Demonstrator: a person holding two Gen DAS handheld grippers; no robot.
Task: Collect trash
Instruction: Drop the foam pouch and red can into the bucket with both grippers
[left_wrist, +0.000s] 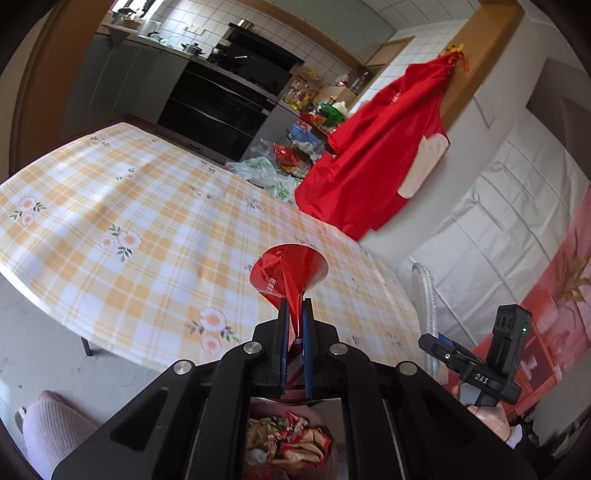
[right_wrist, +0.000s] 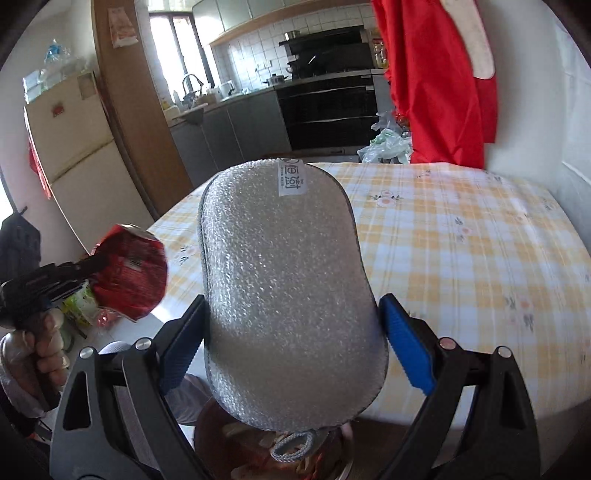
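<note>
You've got trash in both claws right now; the red wrapper (left_wrist: 288, 275) is pinched tight between the blue pads of your left gripper (left_wrist: 294, 314), flaring out like a little cone past the fingertips, and you can see the same crumpled wrapper off to the left in the right wrist view too; your right gripper (right_wrist: 291, 332) is clamped on a big silvery bubble-foam pouch (right_wrist: 284, 288) with a white label at its top end, pads pressing on both of its sides; both pieces hang in the air over the near edge of the table, not resting on it; right below the claws sits the bin (left_wrist: 291, 439), already holding a pile of crumpled red and tan wrappers, so I'd say a good chunk of the collecting is done; what's left, as far as I can judge, is dropping these two in; the checked tablecloth (left_wrist: 147, 206) looks free of litter wherever it shows; there are some plastic bags (left_wrist: 266, 173) at its far edge by the red cloth (left_wrist: 369, 158), and I can't tell whether those count as trash.
</note>
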